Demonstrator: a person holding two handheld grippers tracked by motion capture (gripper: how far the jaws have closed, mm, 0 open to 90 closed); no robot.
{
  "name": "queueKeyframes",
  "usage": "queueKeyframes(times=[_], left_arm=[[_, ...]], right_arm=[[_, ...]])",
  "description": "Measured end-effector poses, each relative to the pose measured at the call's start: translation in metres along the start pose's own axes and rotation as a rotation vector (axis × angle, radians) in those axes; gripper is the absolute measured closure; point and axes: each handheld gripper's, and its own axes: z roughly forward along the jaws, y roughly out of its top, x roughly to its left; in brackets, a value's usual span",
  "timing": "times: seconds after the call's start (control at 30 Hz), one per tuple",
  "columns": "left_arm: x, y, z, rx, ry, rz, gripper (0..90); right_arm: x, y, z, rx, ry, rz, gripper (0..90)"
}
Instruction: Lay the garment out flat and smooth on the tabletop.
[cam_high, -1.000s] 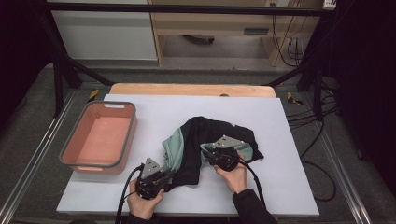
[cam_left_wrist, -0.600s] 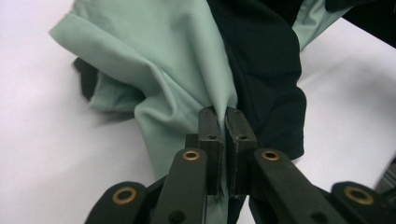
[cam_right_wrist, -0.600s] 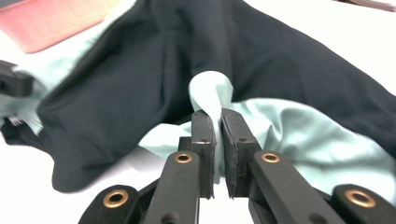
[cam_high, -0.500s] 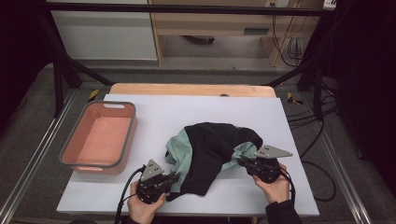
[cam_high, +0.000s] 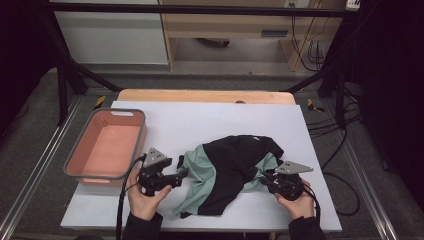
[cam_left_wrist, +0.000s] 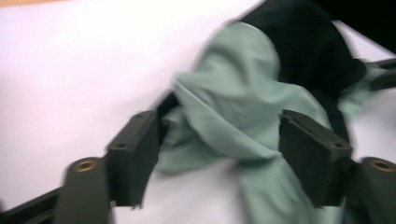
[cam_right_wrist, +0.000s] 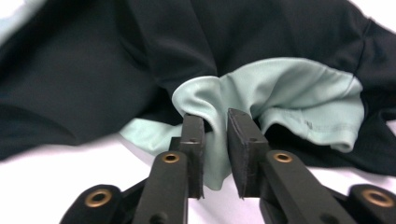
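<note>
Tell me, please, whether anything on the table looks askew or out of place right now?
The black and mint garment lies crumpled and bunched, not flat. The right gripper pinches a mint fold, while the left gripper is open around the other end. The pink bin sits square; nothing spilled or damaged.

bare table (cam_high: 210, 117) beyond garment (cam_high: 227, 170), pink bin (cam_high: 107, 147) blocking left

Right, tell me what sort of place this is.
Probably a lab or workshop set up for recording: a white-topped table inside a black metal frame, loose cables on the floor, and a person working a garment with handheld grippers.
</note>
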Motion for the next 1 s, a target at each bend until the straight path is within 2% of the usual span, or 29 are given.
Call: queueKeyframes(times=[0.07, 0.1, 0.2, 0.23, 0.27, 0.33, 0.4, 0.43, 0.5, 0.57, 0.6, 0.63, 0.73, 0.87, 0.9, 0.93, 0.97, 1.0], left_arm=[[0.013, 0.007, 0.008, 0.005, -0.019, -0.014, 24.4], [0.018, 0.009, 0.012, 0.016, -0.013, -0.015, 23.5], [0.033, 0.014, 0.029, 0.033, -0.031, -0.032, 22.9], [0.042, 0.016, 0.043, 0.066, -0.038, -0.043, 23.0], [0.042, 0.016, 0.043, 0.066, -0.038, -0.043, 23.1], [0.047, 0.015, 0.057, 0.093, -0.014, -0.040, 23.9], [0.050, 0.014, 0.069, 0.113, 0.001, -0.035, 28.9], [0.052, 0.012, 0.078, 0.139, 0.014, -0.017, 30.7], [0.052, 0.010, 0.082, 0.147, 0.015, -0.014, 31.8], [0.052, 0.008, 0.090, 0.172, -0.001, -0.018, 37.2], [0.052, 0.006, 0.092, 0.181, -0.009, -0.019, 37.2], [0.050, 0.005, 0.094, 0.188, -0.022, -0.018, 42.1], [0.044, 0.002, 0.099, 0.204, -0.042, 0.006, 43.3], [0.039, -0.001, 0.101, 0.236, -0.028, 0.049, 54.1], [0.037, -0.002, 0.101, 0.240, -0.006, 0.075, 60.3], [0.037, -0.002, 0.101, 0.240, -0.006, 0.075, 65.9], [0.036, -0.002, 0.100, 0.243, 0.007, 0.089, 71.1], [0.035, -0.003, 0.100, 0.245, 0.012, 0.095, 71.1]], right_arm=[[0.000, 0.002, -0.002, -0.019, 0.003, 0.005, 69.3], [0.000, 0.005, -0.003, -0.040, -0.007, 0.011, 61.0], [0.000, 0.007, -0.005, -0.059, -0.016, 0.016, 57.2], [0.000, 0.009, -0.007, -0.083, -0.023, 0.030, 52.6], [0.000, 0.009, -0.007, -0.083, -0.023, 0.030, 52.6], [0.000, 0.011, -0.008, -0.099, -0.023, 0.033, 50.7], [-0.001, 0.012, -0.010, -0.109, -0.036, 0.034, 50.2], [-0.001, 0.012, -0.010, -0.110, -0.046, 0.037, 50.0], [-0.003, 0.012, -0.010, -0.110, -0.057, 0.039, 49.6], [-0.007, 0.009, -0.009, -0.107, -0.072, 0.050, 49.8], [-0.007, 0.009, -0.009, -0.107, -0.072, 0.050, 49.8], [-0.006, 0.008, -0.006, -0.101, -0.061, 0.052, 49.5], [-0.002, 0.008, -0.003, -0.093, -0.043, 0.049, 49.3], [0.005, 0.007, 0.007, -0.078, -0.008, 0.037, 50.6], [0.008, 0.007, 0.012, -0.077, 0.006, 0.037, 53.0], [0.008, 0.007, 0.012, -0.077, 0.006, 0.037, 53.0], [0.010, 0.007, 0.017, -0.077, 0.016, 0.039, 57.2], [0.010, 0.007, 0.017, -0.077, 0.016, 0.039, 57.2]])
